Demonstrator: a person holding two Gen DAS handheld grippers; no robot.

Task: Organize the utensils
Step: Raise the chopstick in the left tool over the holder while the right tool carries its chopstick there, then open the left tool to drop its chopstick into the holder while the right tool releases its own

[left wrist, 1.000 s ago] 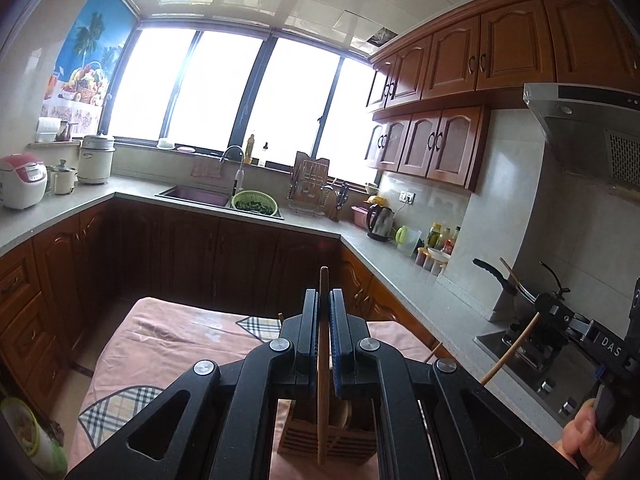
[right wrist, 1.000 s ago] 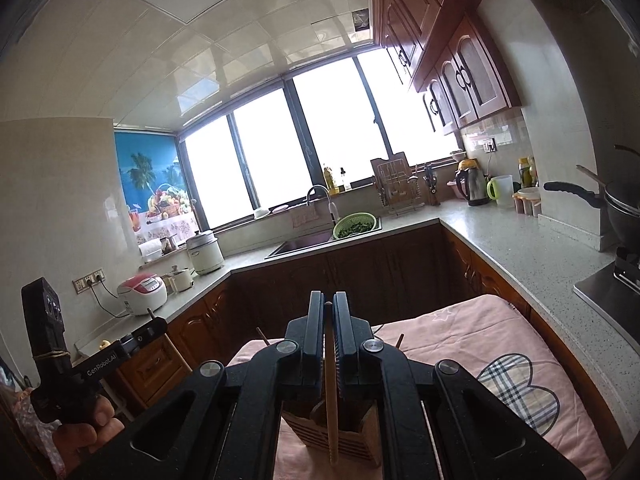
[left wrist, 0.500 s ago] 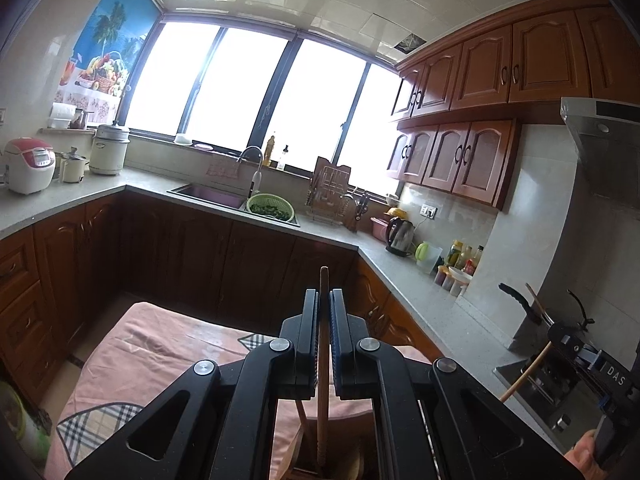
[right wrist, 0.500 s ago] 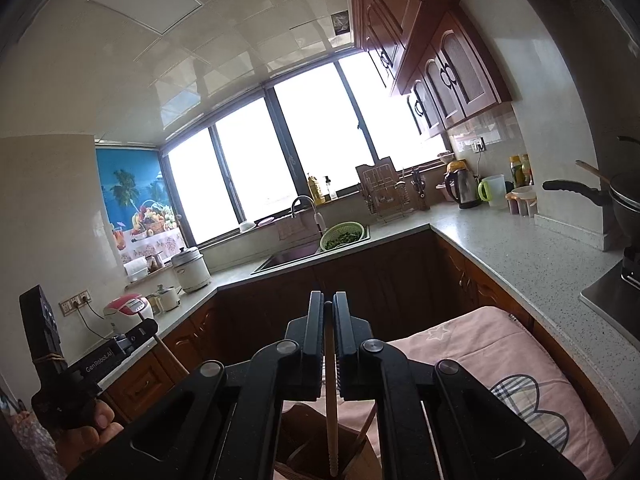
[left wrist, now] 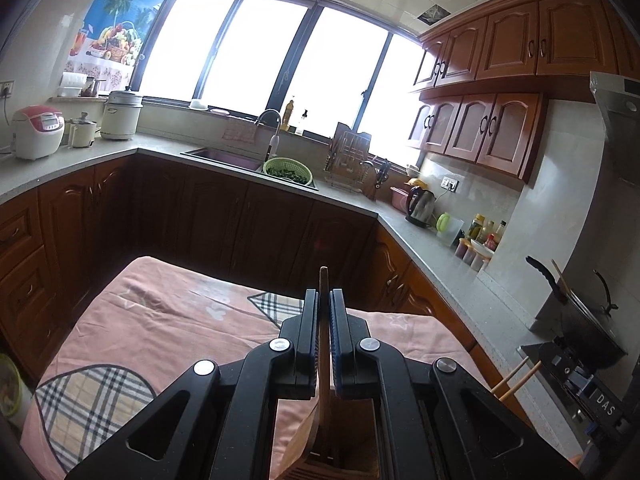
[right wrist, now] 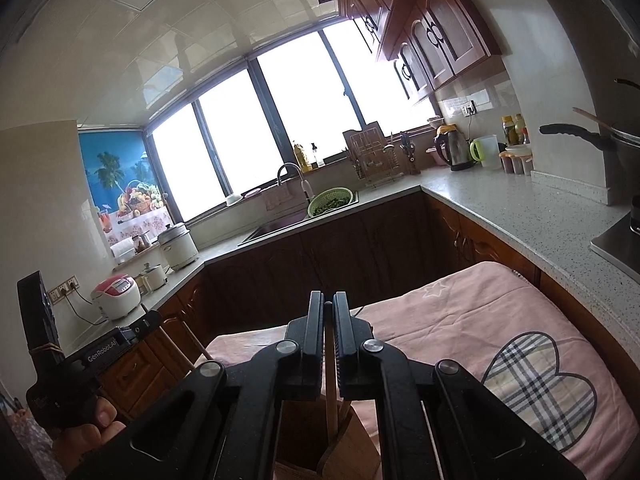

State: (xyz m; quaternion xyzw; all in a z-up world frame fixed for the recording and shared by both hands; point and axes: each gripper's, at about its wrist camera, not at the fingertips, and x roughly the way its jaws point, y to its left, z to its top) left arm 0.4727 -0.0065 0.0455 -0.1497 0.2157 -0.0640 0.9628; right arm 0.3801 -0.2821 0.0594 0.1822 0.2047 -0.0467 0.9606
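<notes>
My left gripper (left wrist: 324,300) is shut on a thin wooden chopstick (left wrist: 323,280) that runs upright between its pads, lower end inside a wooden utensil holder (left wrist: 320,452) directly below. My right gripper (right wrist: 328,312) is shut on another wooden chopstick (right wrist: 330,396) whose lower end reaches into the same wooden holder (right wrist: 344,448). The holder stands on a table under a pink cloth (left wrist: 168,320). The left gripper's body (right wrist: 80,356) and its chopstick show at the left of the right wrist view. The right gripper's body (left wrist: 592,392) shows at the right of the left wrist view.
Brown cabinets and a grey counter (left wrist: 436,248) wrap around the table. A sink with a green colander (left wrist: 288,170), a kettle (left wrist: 420,206), rice cookers (left wrist: 38,132) and a wok on the hob (left wrist: 580,312) stand on the counter.
Both grippers have tilted back down after rising, so the table fills more of each view. Each still grips its chopstick over the holder.
</notes>
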